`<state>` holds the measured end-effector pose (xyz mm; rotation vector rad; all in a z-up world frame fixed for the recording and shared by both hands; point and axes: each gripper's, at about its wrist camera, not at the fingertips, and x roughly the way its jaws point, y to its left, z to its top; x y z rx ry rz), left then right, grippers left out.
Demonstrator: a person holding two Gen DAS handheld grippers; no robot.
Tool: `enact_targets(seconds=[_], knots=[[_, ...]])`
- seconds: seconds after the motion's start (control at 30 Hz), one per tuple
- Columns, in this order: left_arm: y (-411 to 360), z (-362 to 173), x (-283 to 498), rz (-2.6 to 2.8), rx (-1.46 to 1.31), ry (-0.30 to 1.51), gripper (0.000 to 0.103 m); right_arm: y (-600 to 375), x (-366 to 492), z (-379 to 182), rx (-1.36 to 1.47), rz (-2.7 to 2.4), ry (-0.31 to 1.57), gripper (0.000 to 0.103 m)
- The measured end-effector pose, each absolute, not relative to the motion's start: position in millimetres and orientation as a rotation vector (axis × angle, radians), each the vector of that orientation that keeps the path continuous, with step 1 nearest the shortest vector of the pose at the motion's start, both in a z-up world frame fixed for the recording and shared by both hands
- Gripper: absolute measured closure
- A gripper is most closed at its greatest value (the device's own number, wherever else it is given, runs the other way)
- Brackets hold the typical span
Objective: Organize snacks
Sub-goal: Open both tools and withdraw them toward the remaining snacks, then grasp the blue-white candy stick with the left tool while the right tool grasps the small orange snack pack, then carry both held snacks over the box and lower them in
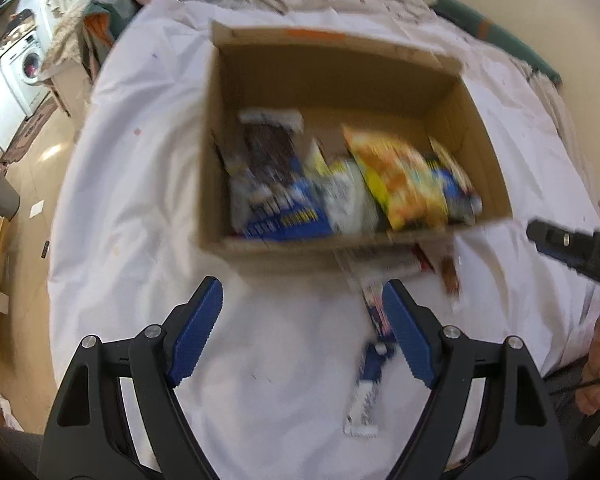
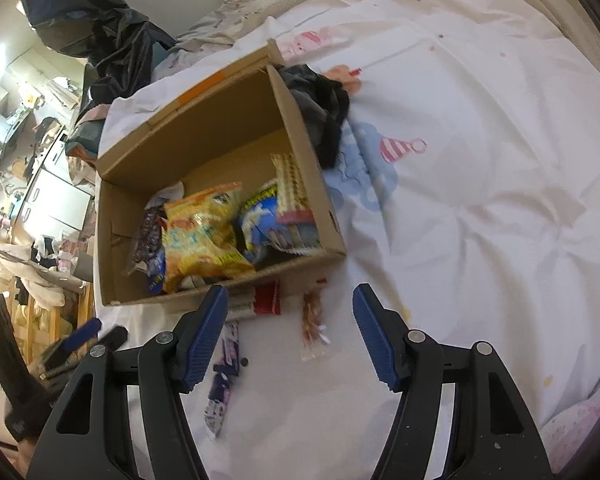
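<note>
An open cardboard box [image 1: 228, 128] [image 2: 300, 128] stands on a white bed sheet and holds several snack bags: a yellow-orange bag [image 1: 396, 176] [image 2: 200, 236], a blue bag [image 1: 284, 208] [image 2: 260, 216] and a dark one [image 2: 146, 232]. In front of the box lie a long purple-white packet [image 1: 370, 364] [image 2: 224, 376], a red packet [image 2: 268, 300] and a clear packet of brown snacks [image 2: 312, 324] [image 1: 450, 276]. My left gripper [image 1: 302, 296] is open and empty, just before the box. My right gripper [image 2: 290, 300] is open and empty above the loose packets; it also shows in the left wrist view [image 1: 572, 248].
A dark garment [image 2: 320, 108] lies against the box's right side. The bed sheet [image 2: 480, 160] spreads wide to the right with cartoon prints. A black bag [image 2: 100, 28] sits behind the box. Cluttered furniture and a washing machine [image 1: 28, 64] stand off the bed's left side.
</note>
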<state>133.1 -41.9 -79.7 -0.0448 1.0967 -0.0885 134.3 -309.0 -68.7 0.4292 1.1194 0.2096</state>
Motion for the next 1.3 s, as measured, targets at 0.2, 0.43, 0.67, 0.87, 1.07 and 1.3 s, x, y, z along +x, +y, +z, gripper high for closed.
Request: enact_targets(seconds=[0.2,0.43,0.67,0.87,1.07,1.3], knots=[[-76,-130,121,-0.168,-0.012,1.262,0.023,-314,124,-81,0.424,0.186,1.151,0.035],[-104,-171,120,-0.207,0.12,1.36,0.035,-316,125,-85,0.418,0.173,1.162,0.035],[-111,-170,109,-0.236,0.178,1.373,0.078,-308,130,-97,0.384,0.17,1.217,0.035],[-102,-162,108,-0.236,0.153,1.412,0.088,-287,141,-120,0.341,0.178,1.3,0.035],[-74,-157,106,-0.167,0.088,1.404,0.088,-262,161,-154,0.208,0.145,1.408,0.036],[-63,-147,109,-0.15,0.06,1.367,0.088,-250,156,-160,0.117,0.196,1.443,0.085]])
